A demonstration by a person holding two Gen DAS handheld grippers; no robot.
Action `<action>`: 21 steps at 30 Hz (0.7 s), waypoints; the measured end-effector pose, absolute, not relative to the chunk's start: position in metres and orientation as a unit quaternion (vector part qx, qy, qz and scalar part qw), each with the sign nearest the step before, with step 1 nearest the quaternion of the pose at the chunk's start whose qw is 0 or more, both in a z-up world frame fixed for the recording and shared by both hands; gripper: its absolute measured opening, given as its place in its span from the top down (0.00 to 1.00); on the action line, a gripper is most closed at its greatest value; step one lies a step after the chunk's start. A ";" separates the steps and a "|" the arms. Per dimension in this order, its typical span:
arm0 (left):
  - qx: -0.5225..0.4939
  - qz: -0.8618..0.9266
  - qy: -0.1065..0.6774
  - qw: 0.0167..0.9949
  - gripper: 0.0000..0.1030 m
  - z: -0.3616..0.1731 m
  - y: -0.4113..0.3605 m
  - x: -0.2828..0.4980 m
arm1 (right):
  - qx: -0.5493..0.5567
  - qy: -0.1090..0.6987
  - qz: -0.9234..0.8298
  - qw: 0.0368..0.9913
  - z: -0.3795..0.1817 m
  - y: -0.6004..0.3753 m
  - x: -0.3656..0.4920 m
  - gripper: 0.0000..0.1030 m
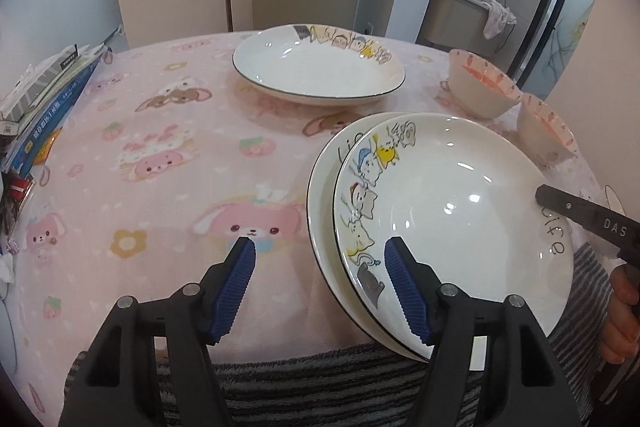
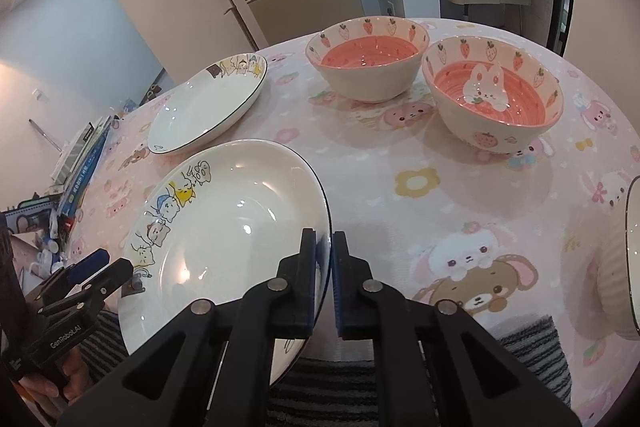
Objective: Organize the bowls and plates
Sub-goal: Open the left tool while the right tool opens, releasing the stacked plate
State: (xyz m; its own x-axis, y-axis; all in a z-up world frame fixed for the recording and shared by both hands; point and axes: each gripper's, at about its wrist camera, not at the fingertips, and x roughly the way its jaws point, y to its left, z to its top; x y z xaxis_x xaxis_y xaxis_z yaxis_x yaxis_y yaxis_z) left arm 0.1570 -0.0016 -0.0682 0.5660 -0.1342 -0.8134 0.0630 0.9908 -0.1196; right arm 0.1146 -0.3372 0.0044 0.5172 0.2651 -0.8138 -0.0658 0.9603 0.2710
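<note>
- Plates first: a white ceramic plate with cartoon cats and a dark rim (image 2: 232, 227) is tilted above a second white plate (image 1: 322, 195) of the same kind near the table's front edge.
- The right gripper (image 2: 323, 267) has its blue-padded jaws pinched on the top plate's rim.
- The left gripper (image 1: 320, 267) hovers with jaws wide apart and nothing between them, one finger over the plate's near edge.
- A third cartoon plate (image 1: 320, 71) lies further back on the pink cartoon tablecloth (image 1: 160, 167).
- Two pink strawberry-patterned bowls (image 2: 368, 61) (image 2: 494, 99) stand just beside each other to the right.
- Stacked books (image 1: 52, 99) crowd the left edge.
</note>
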 end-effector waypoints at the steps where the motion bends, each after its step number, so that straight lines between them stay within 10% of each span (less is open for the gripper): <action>1: -0.041 -0.054 0.465 0.882 0.42 -0.070 -0.001 0.157 | 0.101 0.482 0.096 0.865 0.004 -0.336 0.115 0.93; 21: -0.032 -0.053 0.472 0.879 0.50 -0.073 -0.004 0.158 | 0.057 0.498 0.111 0.858 -0.006 -0.320 0.117 0.89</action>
State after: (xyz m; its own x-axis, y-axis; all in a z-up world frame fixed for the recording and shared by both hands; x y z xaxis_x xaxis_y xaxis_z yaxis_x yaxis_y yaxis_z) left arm 0.1580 -0.0040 -0.0726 0.5479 -0.1242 -0.8273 0.0635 0.9922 -0.1069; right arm 0.1172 -0.3200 -0.0055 0.4791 0.2479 -0.8420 -0.1336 0.9687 0.2092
